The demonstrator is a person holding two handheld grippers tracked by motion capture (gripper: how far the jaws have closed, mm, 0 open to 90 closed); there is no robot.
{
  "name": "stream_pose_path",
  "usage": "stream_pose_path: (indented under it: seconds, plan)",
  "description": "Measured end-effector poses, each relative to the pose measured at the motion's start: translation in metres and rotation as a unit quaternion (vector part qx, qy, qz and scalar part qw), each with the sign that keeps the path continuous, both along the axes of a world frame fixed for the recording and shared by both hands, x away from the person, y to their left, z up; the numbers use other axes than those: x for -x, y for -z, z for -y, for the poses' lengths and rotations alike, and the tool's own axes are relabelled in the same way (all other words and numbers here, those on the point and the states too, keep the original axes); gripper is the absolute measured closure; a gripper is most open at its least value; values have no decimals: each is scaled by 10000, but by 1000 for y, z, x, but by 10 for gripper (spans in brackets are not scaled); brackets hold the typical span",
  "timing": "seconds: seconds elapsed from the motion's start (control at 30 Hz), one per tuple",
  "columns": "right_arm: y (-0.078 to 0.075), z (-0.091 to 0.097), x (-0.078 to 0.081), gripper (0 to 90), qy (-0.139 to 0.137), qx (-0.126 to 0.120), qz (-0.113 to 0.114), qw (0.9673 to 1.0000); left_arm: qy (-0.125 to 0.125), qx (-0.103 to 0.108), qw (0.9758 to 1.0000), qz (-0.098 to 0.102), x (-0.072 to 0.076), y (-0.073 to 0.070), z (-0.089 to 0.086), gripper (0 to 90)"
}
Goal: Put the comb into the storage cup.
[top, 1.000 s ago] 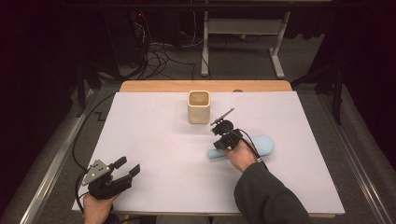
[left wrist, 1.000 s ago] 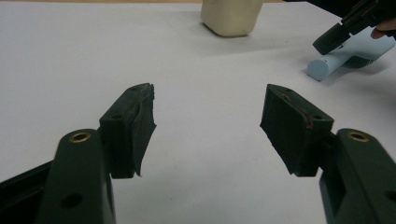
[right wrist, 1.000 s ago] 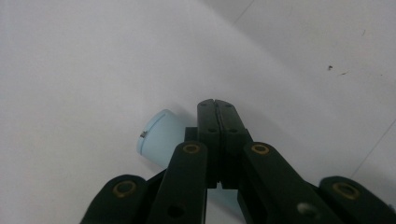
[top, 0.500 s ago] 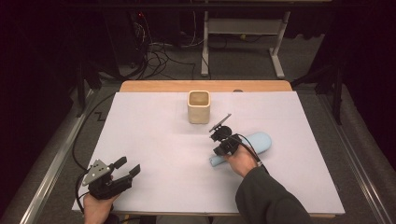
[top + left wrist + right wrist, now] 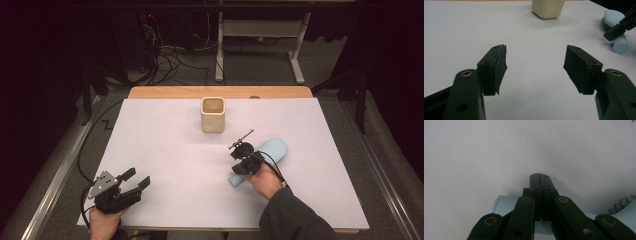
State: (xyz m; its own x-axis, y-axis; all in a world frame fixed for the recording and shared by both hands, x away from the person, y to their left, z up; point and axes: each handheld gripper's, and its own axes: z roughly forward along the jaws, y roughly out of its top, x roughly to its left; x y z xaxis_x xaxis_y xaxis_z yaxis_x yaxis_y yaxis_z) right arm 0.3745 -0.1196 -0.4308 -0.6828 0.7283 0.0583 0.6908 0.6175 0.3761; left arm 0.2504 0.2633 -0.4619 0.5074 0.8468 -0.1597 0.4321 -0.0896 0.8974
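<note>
Brush, pale blue with dark bristles, lies flat on the white table cover right of centre, its handle end pointing near-left and its rounded head far-right. Over it hangs the right gripper, jaws pressed fully together with nothing between them; in the right gripper view the closed tips sit above the brush handle, and I cannot tell whether they touch it. The left gripper rests at the near-left corner, its jaws standing moderately apart and empty, well away from the brush.

Risk, as I judge it: with the jaws closed, any downward push would only nudge the brush, and the round handle could roll or skid toward the near edge. Opening too late, or over the wider head, could leave a poor grip that slips.

A cream cup stands upright on the far side, near the gripper's upper parts, so a swing that way might tip it. Open cover stretches left and right; the table's right edge is well apart from the brush.
</note>
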Motion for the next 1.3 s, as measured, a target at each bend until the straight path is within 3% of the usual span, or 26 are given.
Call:
stream_pose_path:
  seconds: [0.47,0.73,1.3]
  plan:
    - [0,12,18,900,-174,12,78,9998,9,-3,10000,11,0,0,0,350]
    - [0,22,26,900,-151,-47,85,9998,1,2,10000,8,0,0,0,349]
    - [-2,39,41,900,-181,63,158,9997,-15,13,10000,1,0,0,0,349]
